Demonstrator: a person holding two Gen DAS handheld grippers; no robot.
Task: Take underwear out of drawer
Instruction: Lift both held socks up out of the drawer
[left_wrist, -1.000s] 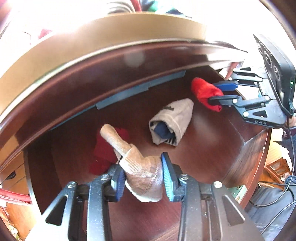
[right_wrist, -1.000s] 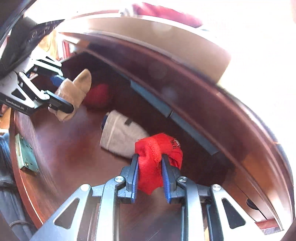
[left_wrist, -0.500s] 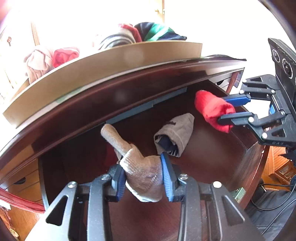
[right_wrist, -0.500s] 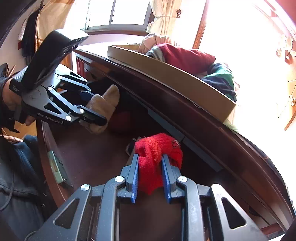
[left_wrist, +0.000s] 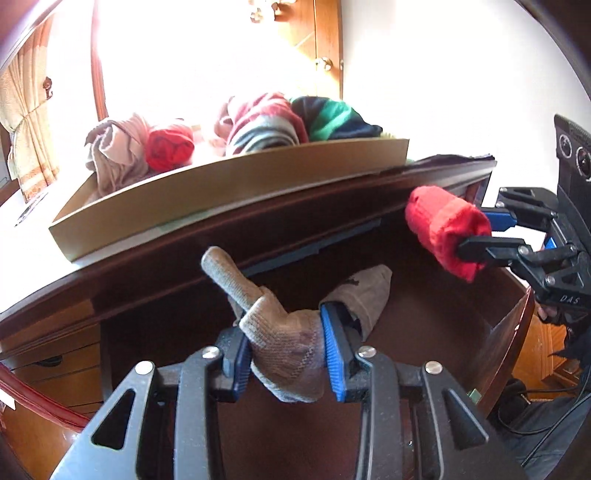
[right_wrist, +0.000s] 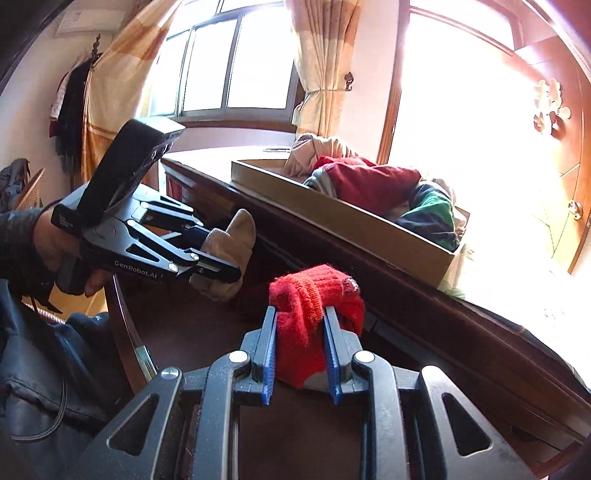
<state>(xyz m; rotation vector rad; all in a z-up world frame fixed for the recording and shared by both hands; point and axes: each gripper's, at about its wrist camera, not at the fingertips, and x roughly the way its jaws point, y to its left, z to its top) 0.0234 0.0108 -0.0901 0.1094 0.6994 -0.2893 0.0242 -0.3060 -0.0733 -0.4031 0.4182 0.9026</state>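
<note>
The left gripper (left_wrist: 286, 356) has its blue ribbed jaws clamped on a beige, coarse-knit rolled bundle of underwear (left_wrist: 284, 343), whose narrower tube-shaped end sticks up and away from the pads; the bundle hangs above the open dark-brown polished wooden drawer (left_wrist: 461, 321). The right gripper (right_wrist: 300, 350) has its jaws drawn narrow and pinching a bright red fuzzy-knit rolled bundle (right_wrist: 314, 310), also lifted clear of the drawer floor, level with the front edge of the glossy dark wooden desk (right_wrist: 424, 306). Down inside the drawer lies another roll, grey-brown soft fabric with a dark inner layer (left_wrist: 364, 295), just behind the left gripper's right-hand pad. On the desk top stands a shallow tan cardboard tray (left_wrist: 229, 188), straight-walled, heaped with crumpled clothes: a pinkish-beige wad, a red ball, a maroon-and-grey striped roll and a green-and-navy striped roll.
</note>
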